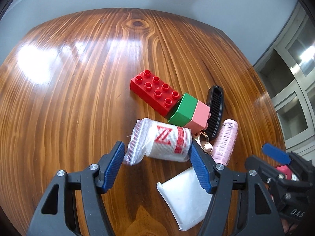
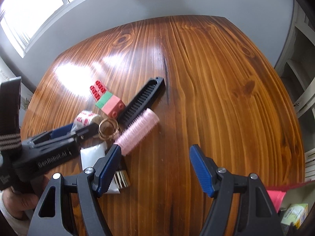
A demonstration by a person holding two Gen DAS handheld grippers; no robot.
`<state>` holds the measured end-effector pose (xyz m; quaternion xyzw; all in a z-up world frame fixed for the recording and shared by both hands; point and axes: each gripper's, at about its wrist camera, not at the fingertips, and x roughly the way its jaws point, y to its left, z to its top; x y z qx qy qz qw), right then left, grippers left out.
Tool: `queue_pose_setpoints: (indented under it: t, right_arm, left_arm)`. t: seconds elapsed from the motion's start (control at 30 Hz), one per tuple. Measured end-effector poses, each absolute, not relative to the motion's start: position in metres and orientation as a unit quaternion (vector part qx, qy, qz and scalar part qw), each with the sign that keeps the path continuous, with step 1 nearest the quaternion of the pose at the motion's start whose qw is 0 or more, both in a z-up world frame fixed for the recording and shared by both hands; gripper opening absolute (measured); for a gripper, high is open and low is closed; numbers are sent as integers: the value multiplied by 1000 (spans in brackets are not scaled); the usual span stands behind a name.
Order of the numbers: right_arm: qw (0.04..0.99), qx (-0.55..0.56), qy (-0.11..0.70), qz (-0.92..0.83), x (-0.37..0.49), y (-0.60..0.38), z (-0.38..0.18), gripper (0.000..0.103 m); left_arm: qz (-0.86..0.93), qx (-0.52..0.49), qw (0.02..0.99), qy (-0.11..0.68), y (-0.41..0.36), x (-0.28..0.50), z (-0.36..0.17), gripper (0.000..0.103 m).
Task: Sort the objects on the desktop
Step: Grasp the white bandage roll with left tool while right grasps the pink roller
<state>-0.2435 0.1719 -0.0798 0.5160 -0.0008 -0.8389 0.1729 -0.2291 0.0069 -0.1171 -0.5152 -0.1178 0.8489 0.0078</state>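
Now the left gripper stands open around a bandage roll lying crosswise near the table centre; its pads seem just beside it, not pressing. A red "Z" shows; smaller print is unreadable. The right gripper is open, empty. "GenRobot.AI" marks the left gripper.

the table is glossy orange-brown wood with dark streaked grain and a knot at twelve o'clock. the brick is red; the block is half green, half pink. the bandage roll is white with red print, the comb black, the hair roller pale pink, the ring gold, the packet white at six o'clock.
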Motion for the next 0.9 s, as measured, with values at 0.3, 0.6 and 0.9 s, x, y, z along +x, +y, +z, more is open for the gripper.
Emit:
queue_pose_setpoints:
  t: [0.3, 0.6, 0.9]
  right_arm:
    - [183, 510, 12, -841, -254, 162, -85, 70]
    - [203, 518, 41, -830, -261, 138, -101, 48]
    - [201, 522, 73, -826, -266, 133, -113, 37]
  left_arm:
    - [852, -507, -5, -128, 0, -226, -118, 51]
    - [857, -496, -38, -138, -23, -188, -103, 50]
    - [860, -485, -60, -145, -28, -154, -85, 50]
